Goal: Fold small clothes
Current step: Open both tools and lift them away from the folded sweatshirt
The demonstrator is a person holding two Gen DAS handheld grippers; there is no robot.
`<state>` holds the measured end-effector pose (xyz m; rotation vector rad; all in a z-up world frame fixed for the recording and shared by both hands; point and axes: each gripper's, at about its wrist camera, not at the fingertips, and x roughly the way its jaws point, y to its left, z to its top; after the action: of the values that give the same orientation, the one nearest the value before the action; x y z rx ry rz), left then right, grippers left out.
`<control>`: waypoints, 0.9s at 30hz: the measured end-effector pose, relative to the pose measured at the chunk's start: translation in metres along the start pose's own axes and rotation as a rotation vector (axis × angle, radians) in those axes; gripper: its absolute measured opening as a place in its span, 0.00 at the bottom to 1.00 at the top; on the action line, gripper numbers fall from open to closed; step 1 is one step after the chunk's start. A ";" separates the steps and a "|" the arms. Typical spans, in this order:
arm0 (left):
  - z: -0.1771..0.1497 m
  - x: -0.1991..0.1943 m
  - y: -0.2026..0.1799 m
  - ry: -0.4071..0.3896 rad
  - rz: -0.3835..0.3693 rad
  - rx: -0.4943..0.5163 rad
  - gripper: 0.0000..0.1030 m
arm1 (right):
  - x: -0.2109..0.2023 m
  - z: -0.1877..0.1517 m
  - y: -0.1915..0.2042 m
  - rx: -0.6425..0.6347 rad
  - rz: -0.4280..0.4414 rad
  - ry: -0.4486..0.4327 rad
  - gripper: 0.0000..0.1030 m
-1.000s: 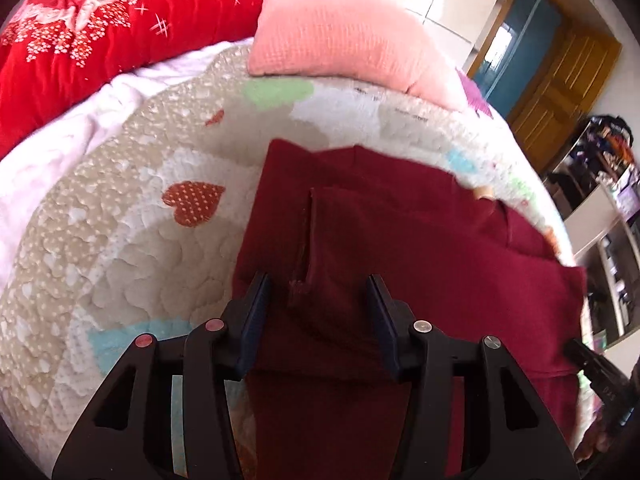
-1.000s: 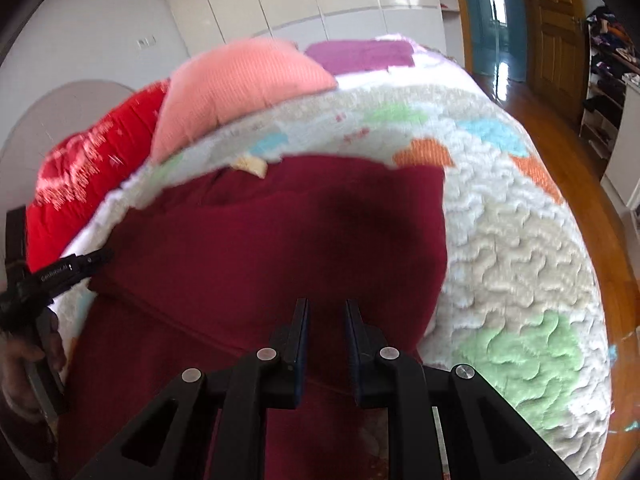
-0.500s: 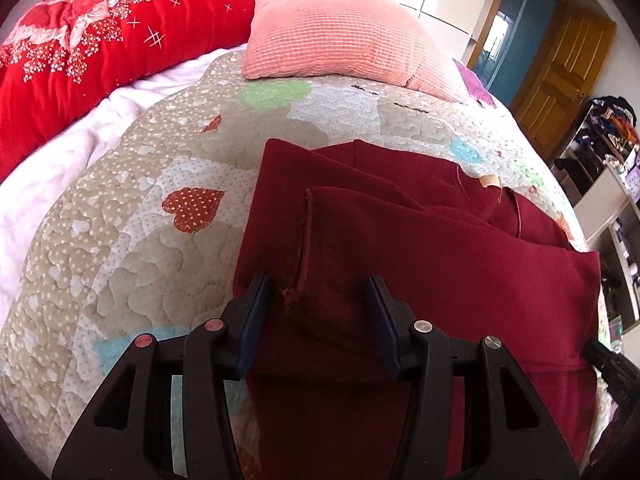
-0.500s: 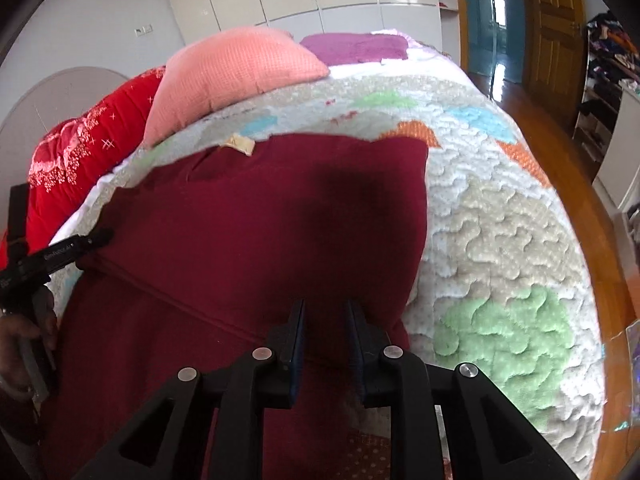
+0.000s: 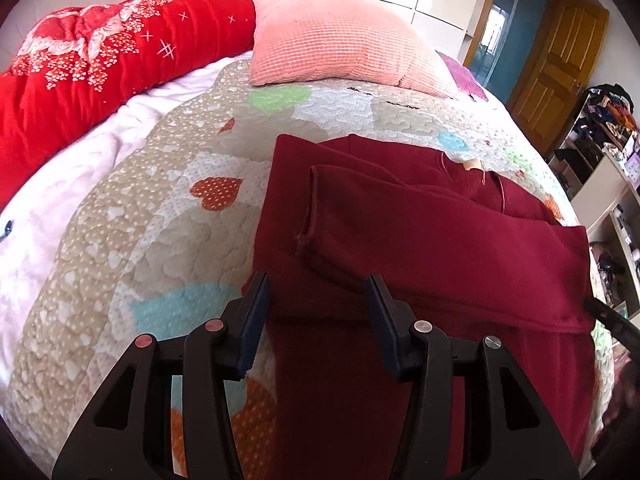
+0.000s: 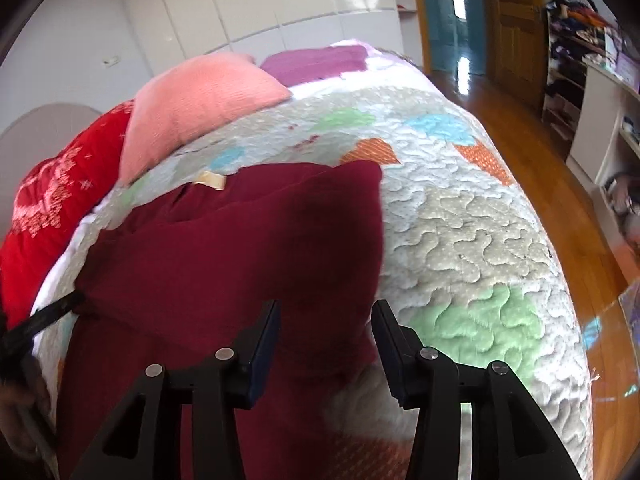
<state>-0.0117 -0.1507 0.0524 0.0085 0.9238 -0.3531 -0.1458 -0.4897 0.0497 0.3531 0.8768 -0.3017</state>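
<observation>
1. Maroon garment [image 5: 432, 248] spread on the heart-patterned quilt [image 5: 132, 216], below the pink pillow [image 5: 332, 52] and to the right of the red floral duvet [image 5: 100, 60]; upper half already doubled over the lower, with a cream neck label [image 6: 210, 179] showing at the edge nearest the pillow.
2. Right gripper [image 6: 325, 322] now with fingers wide apart, where half a second ago they sat nearly together on the garment's right edge; nothing between them, fold edge lying loose on the quilt.
3. Left gripper [image 5: 316, 300] unchanged from before: fingers apart, straddling the garment's left fold edge without pinching it.
4. Reads as a release just after laying the fold down; both edges freed, so this fold looks finished.
5. Probably next: a fresh grip for another fold or some smoothing. Folded sleeve cuff [image 5: 310, 204] near the left gripper slightly raised, likely to need flattening.
</observation>
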 end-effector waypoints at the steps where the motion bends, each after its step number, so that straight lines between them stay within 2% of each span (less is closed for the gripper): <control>1: -0.003 -0.002 0.001 0.005 0.000 -0.003 0.47 | 0.009 0.001 -0.001 -0.012 -0.023 0.025 0.44; 2: -0.005 -0.004 0.002 0.010 -0.002 -0.006 0.47 | 0.019 0.001 -0.002 -0.027 -0.064 0.049 0.44; 4: -0.012 -0.007 0.005 0.028 0.001 -0.001 0.47 | 0.026 -0.001 -0.008 -0.025 -0.063 0.035 0.49; 8: -0.026 -0.011 0.008 0.050 0.028 0.022 0.47 | 0.008 -0.006 -0.010 0.003 -0.076 0.017 0.50; 10: -0.034 -0.014 0.011 0.066 0.018 0.017 0.47 | -0.002 -0.012 -0.009 -0.001 -0.070 0.013 0.50; 13: -0.046 -0.022 0.013 0.079 -0.001 0.008 0.47 | -0.015 -0.020 -0.007 -0.012 -0.042 0.006 0.51; 16: -0.059 -0.035 0.014 0.095 -0.023 0.014 0.47 | -0.021 -0.030 -0.001 -0.028 -0.008 0.038 0.51; 22: -0.090 -0.062 0.021 0.132 -0.072 0.034 0.47 | -0.037 -0.068 0.000 -0.015 0.095 0.093 0.53; 27: -0.122 -0.075 0.030 0.153 -0.080 0.033 0.47 | -0.054 -0.099 0.002 -0.046 0.124 0.110 0.55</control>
<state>-0.1386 -0.0807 0.0331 0.0288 1.0714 -0.4464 -0.2459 -0.4403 0.0340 0.3825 0.9644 -0.1487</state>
